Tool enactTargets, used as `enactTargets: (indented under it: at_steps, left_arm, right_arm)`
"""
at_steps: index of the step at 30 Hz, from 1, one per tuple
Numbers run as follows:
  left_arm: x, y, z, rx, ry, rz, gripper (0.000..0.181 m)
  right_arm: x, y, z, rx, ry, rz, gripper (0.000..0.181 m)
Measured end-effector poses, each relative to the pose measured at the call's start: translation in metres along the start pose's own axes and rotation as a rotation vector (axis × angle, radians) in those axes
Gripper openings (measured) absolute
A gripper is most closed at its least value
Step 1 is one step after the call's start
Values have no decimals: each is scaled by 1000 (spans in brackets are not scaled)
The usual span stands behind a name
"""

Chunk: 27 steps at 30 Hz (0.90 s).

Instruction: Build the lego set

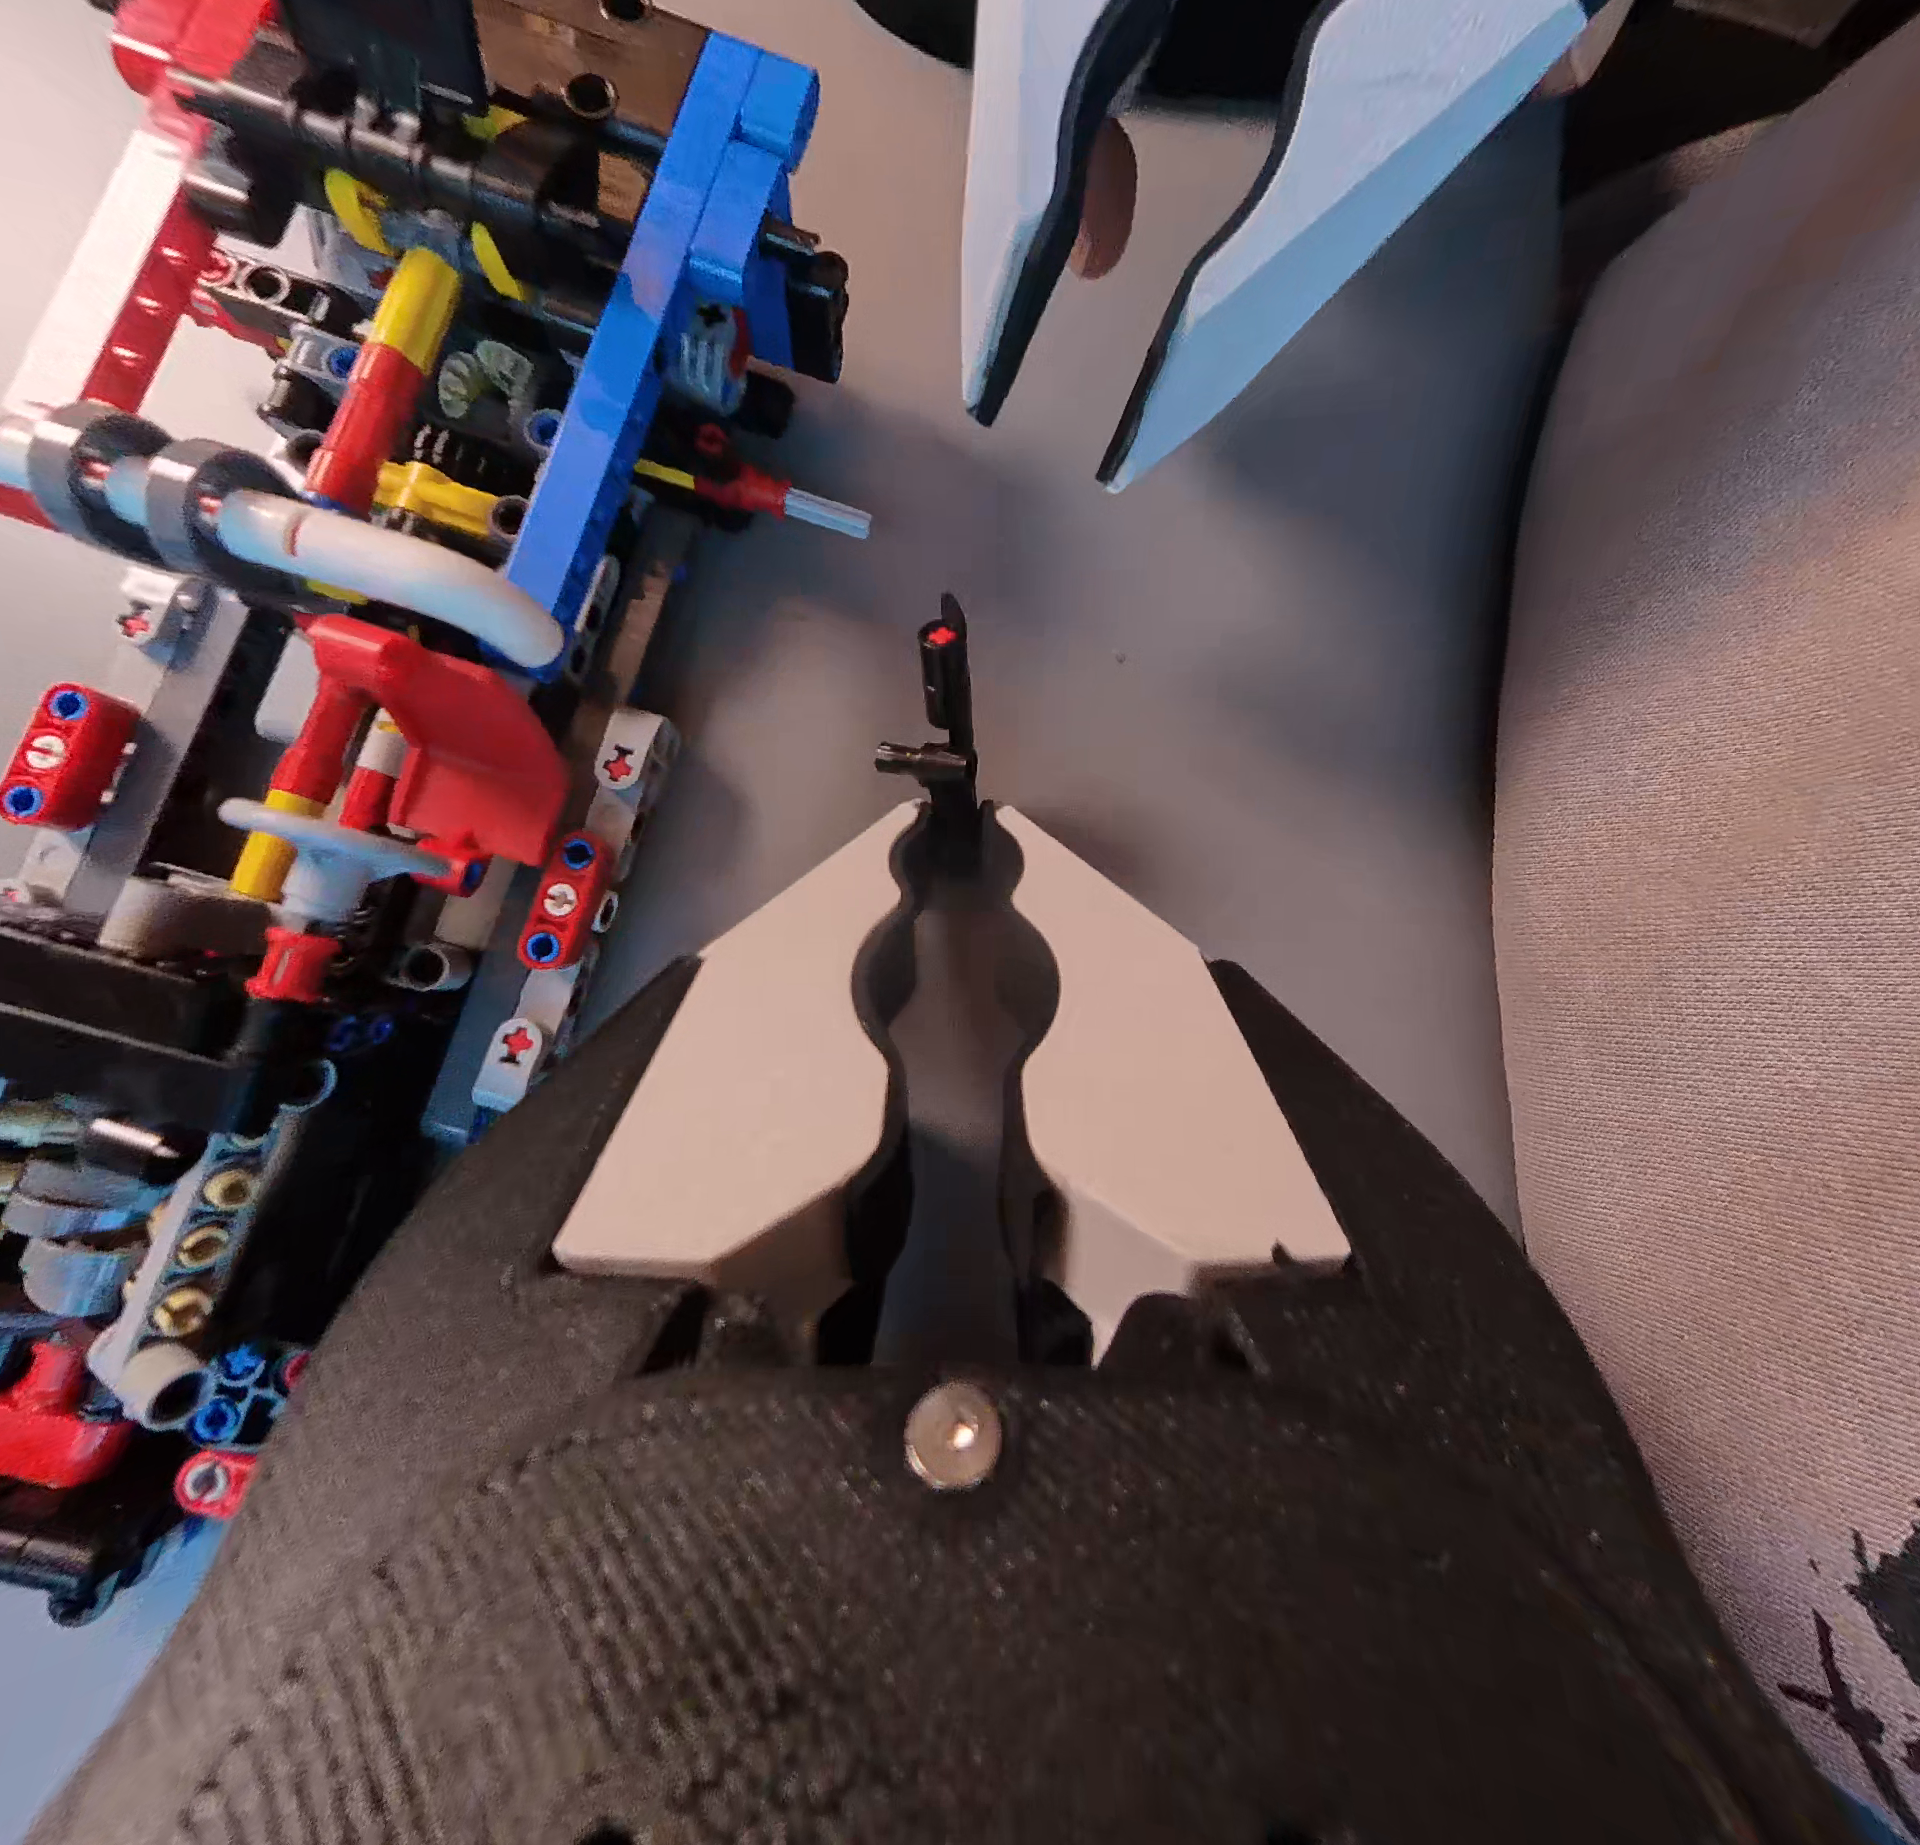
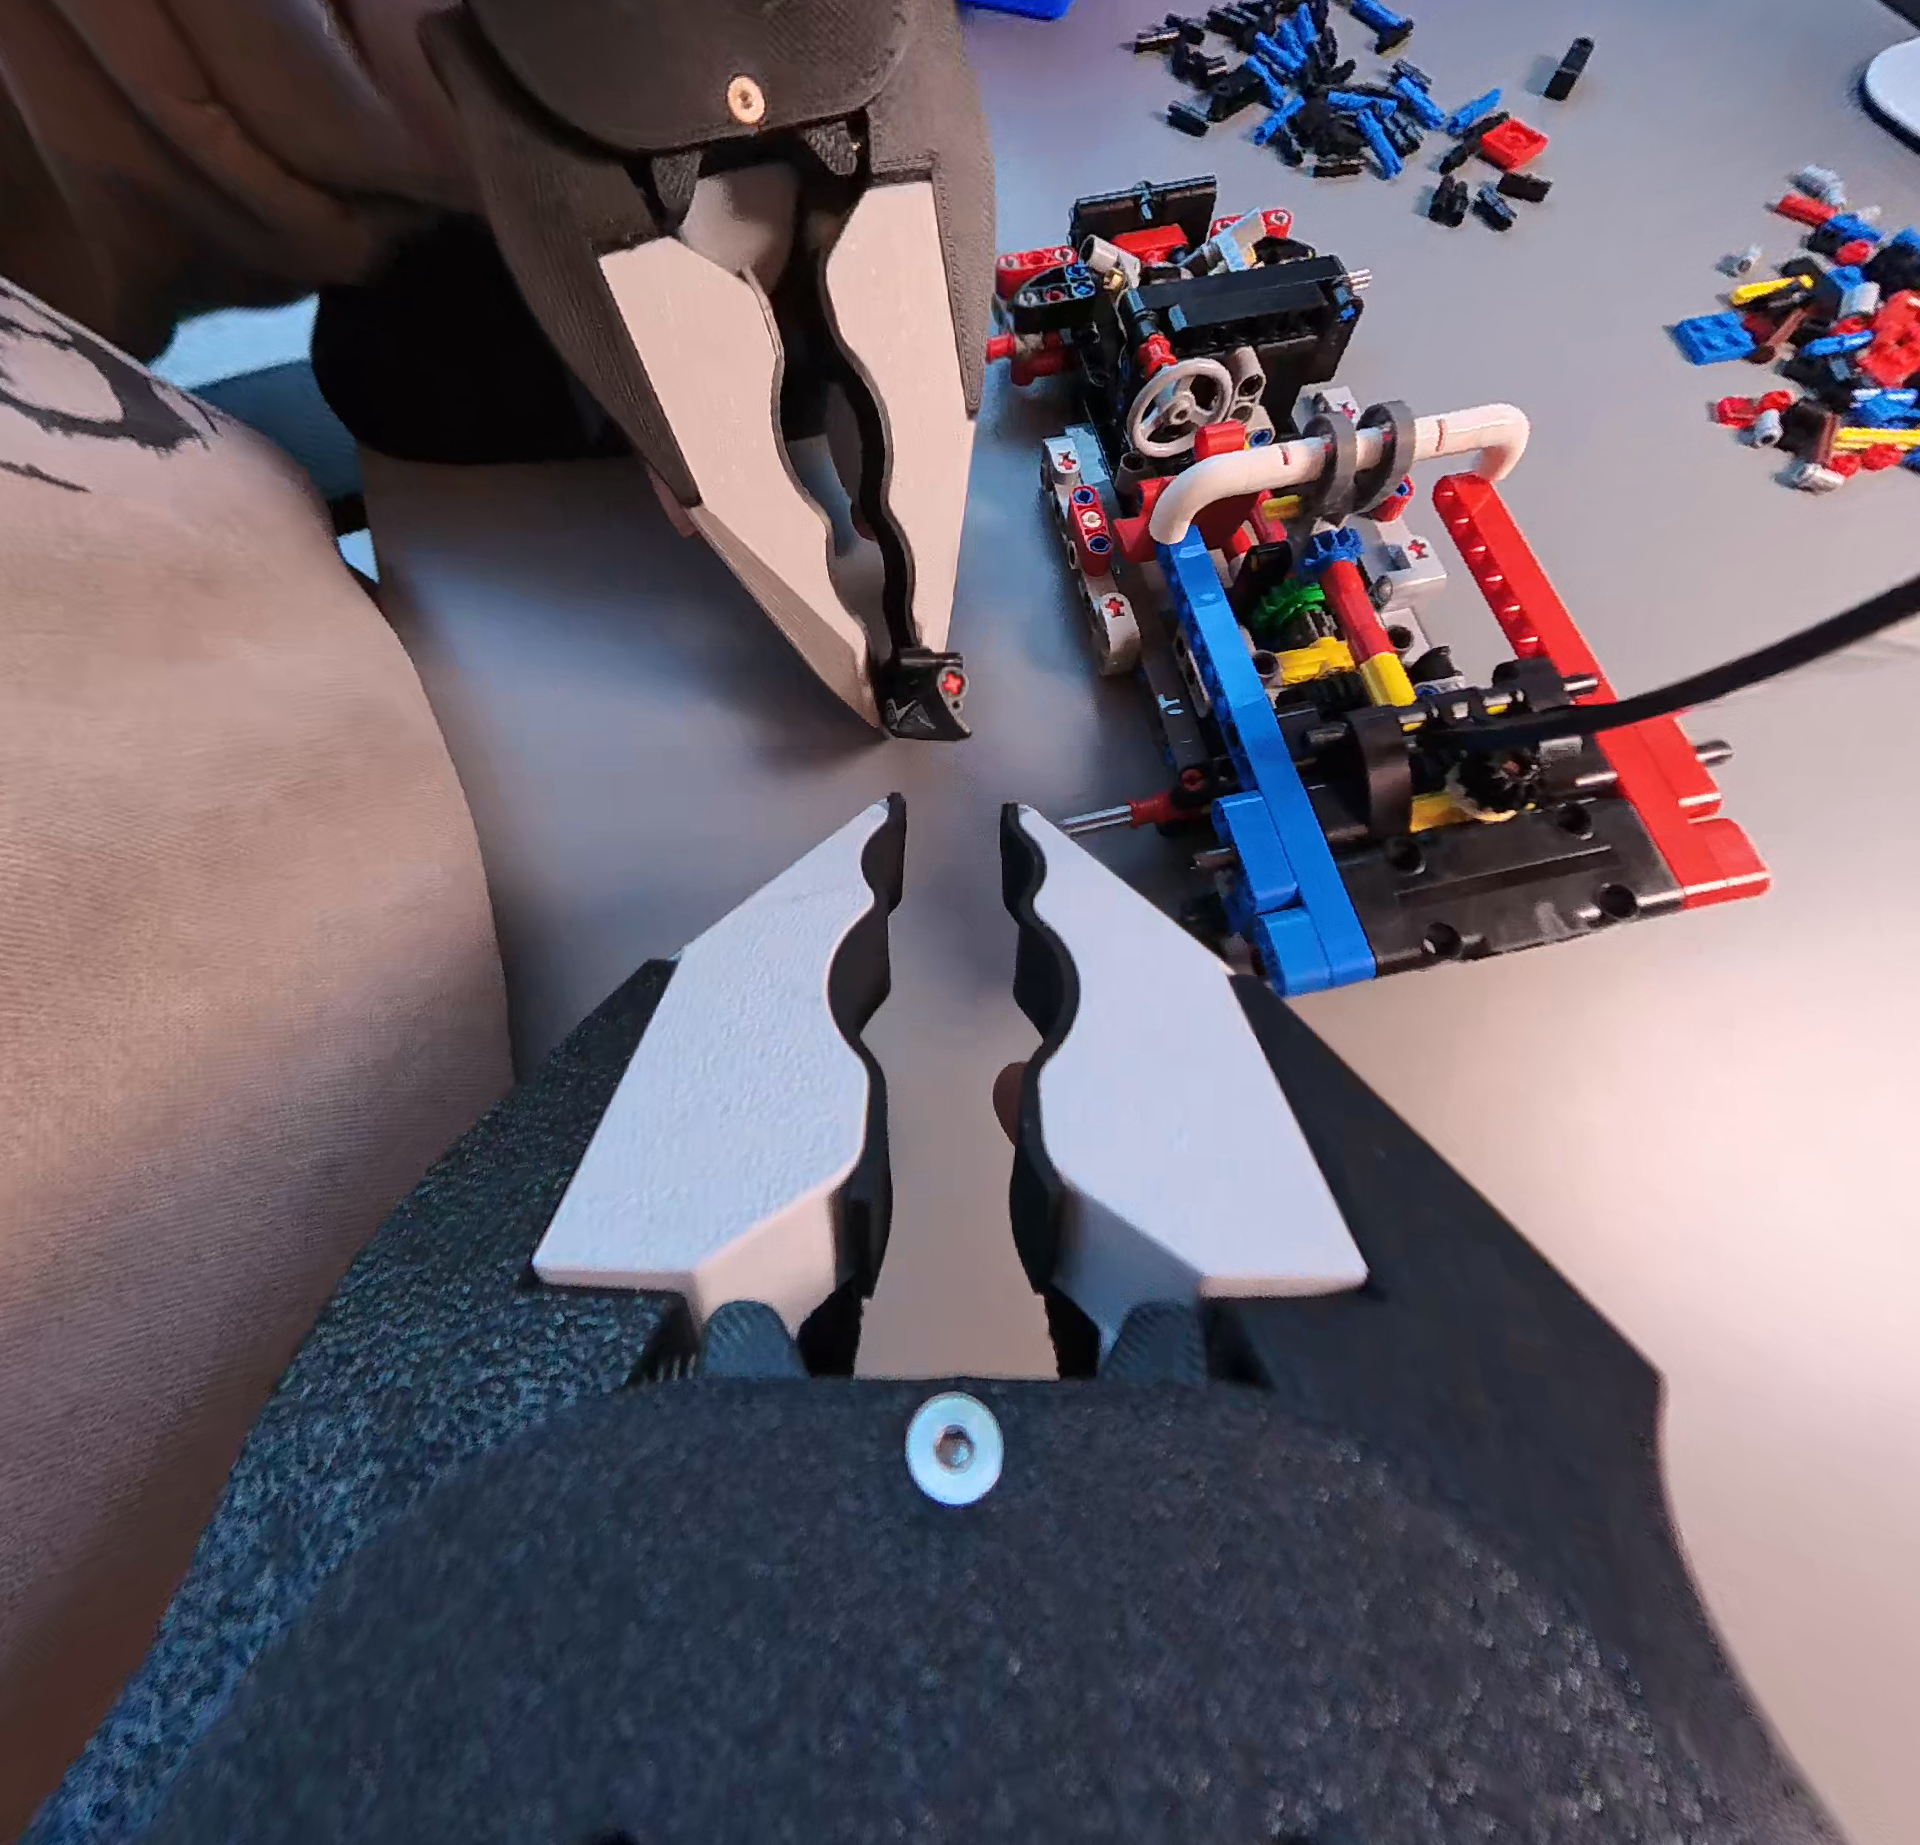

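In the left wrist view the left gripper [image 1: 951,808] sits at the centre of the frame with its fingers pressed together on a small black piece [image 1: 943,699] that has a red cross-shaped centre; the piece sticks out past the fingertips over the grey table [image 1: 1247,652]. The right wrist view shows this same piece [image 2: 928,699] pinched at the tips of the left gripper [image 2: 904,694], just above the table, left of centre in the upper half. The right gripper [image 2: 951,813] fills the lower middle of its own view, fingers parted with a narrow gap and nothing between them; in the left wrist view it [image 1: 1039,445] comes down from the top edge, tips apart and pointing toward the held piece. The half-built lego model [image 2: 1351,600], with a blue beam, a red beam, a white curved tube and a grey steering wheel, rests on the table right of centre; in the left wrist view the model [image 1: 416,548] fills the left side. Loose pieces [image 2: 1330,81] lie scattered at the upper right, and a second heap [image 2: 1839,341] lies at the right edge
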<state>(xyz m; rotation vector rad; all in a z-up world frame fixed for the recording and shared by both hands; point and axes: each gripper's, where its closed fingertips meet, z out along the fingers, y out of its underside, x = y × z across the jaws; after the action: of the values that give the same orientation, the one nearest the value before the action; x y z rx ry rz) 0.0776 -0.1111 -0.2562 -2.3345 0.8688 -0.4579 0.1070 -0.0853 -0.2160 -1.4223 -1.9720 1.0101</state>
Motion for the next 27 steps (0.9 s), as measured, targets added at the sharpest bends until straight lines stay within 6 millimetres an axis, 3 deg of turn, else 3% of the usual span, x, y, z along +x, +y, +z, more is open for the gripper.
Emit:
enactTargets:
  at_steps: [3, 6, 10, 13, 16, 18, 24, 27]
  left_arm:
    - [4, -18, -16, 175, -15, -21, 5]
    - [22, -56, -43, 481, 55, -35, 5]
    - [34, -86, -68, 721, 127, -43, 5]
    - [39, -95, -73, 780, 172, -45, 5]
    - [43, -101, -75, 820, 197, -25, 5]
    - [44, -103, -74, 824, 197, -7, 5]
    - [45, -108, -74, 828, 210, 11, 5]
    - [35, -101, -73, 780, 180, -12, 23]
  right_arm:
    - [-5, -12, -3, 101, -14, 96, 22]
    - [-11, -36, -11, 305, -53, 185, 24]
    - [-26, -65, -31, 523, -172, 176, 13]
    - [-30, -73, -43, 568, -190, 123, 2]
    - [-31, -76, -50, 548, -219, 96, 2]
    - [-32, -78, -53, 530, -241, 82, 11]
    - [-28, -84, -56, 500, -238, 12, 4]
    - [-22, -76, -55, 391, -231, -42, 0]
